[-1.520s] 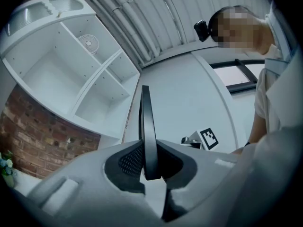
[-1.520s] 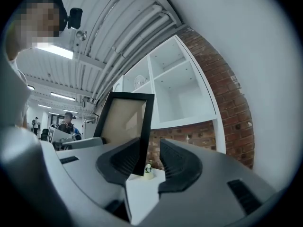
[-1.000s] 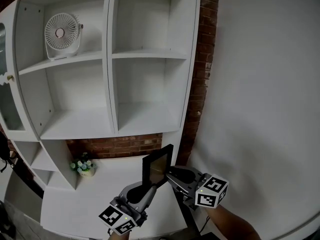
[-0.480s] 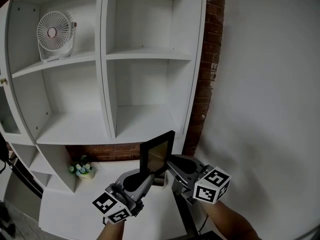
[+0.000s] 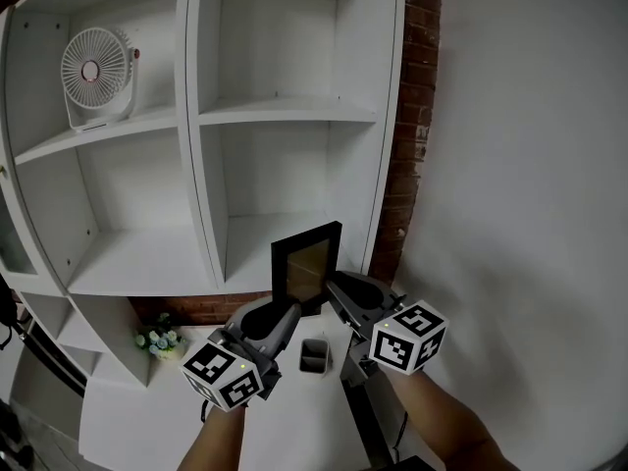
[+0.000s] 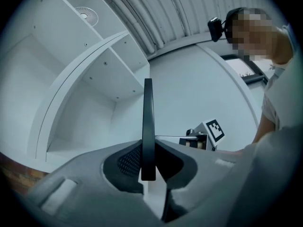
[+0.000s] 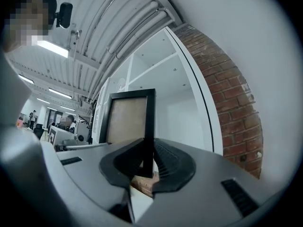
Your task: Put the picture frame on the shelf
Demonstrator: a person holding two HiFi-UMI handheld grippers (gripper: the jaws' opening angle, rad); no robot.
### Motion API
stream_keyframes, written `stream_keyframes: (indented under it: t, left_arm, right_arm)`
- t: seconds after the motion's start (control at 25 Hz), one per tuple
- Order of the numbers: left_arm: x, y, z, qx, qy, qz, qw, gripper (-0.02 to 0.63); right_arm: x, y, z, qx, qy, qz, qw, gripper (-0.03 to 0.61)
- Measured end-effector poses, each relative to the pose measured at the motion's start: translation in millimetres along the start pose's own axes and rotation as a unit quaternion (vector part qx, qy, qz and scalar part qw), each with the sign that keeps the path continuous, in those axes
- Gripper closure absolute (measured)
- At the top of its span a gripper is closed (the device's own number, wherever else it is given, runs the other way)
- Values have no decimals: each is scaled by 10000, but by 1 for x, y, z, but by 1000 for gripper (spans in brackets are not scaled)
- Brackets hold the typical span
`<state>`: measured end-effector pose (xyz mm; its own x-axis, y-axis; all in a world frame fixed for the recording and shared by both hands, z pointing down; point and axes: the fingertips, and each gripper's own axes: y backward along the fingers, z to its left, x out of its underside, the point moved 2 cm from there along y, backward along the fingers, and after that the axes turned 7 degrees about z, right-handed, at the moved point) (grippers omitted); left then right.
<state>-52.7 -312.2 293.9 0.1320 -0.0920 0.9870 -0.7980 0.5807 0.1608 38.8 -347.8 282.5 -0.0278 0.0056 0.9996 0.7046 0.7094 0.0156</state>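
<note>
A black picture frame (image 5: 306, 268) with a brownish pane stands upright in the air, in front of the lower right compartment of the white shelf unit (image 5: 285, 235). My left gripper (image 5: 287, 312) is shut on the frame's lower left edge; in the left gripper view the picture frame (image 6: 148, 122) shows edge-on between the pads of the left gripper (image 6: 148, 163). My right gripper (image 5: 332, 288) has just been closing its jaws, with the frame's right edge between them. The right gripper view shows the picture frame (image 7: 128, 119) pinched by the pads of the right gripper (image 7: 148, 159).
A white fan (image 5: 93, 70) stands in the upper left compartment. A small pot of flowers (image 5: 157, 340) and a dark cup (image 5: 314, 354) sit on the white counter (image 5: 137, 410) below. A brick column (image 5: 410, 116) and a white wall (image 5: 530, 184) lie to the right.
Both grippers have risen with the picture frame toward the shelf unit. The frame now stands before the lower right compartment instead of down by the counter.
</note>
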Motion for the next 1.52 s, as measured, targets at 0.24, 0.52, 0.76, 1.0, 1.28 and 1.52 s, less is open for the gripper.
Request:
stream_keyframes:
  t: [0.24, 0.52, 0.76, 1.0, 1.28, 1.52]
  left_arm:
    - [-1, -16, 19, -541, -200, 260, 9980, 561]
    - [-8, -27, 33, -681, -171, 323, 9970, 554]
    - [-14, -28, 51, -963, -221, 273, 9947, 528]
    - [-17, -27, 63, -1521, -496, 257, 9868, 526]
    - [-17, -28, 79, -2238, -917, 404, 9695, 515]
    - [-19, -32, 87, -2577, -1105, 405, 9590, 515]
  right_arm:
    - [-3, -11, -14, 282, -2, -102, 9996, 505]
    - [-10, -21, -26, 417, -43, -85, 9991, 505]
    - [-16, -33, -36, 473, -64, -102, 9988, 505]
    - [-17, -44, -42, 681, -41, -298, 9972, 506]
    - [-13, -58, -50, 926, 19, -274, 9953, 505]
    - [-15, -65, -53, 1137, 179, -208, 9931, 505]
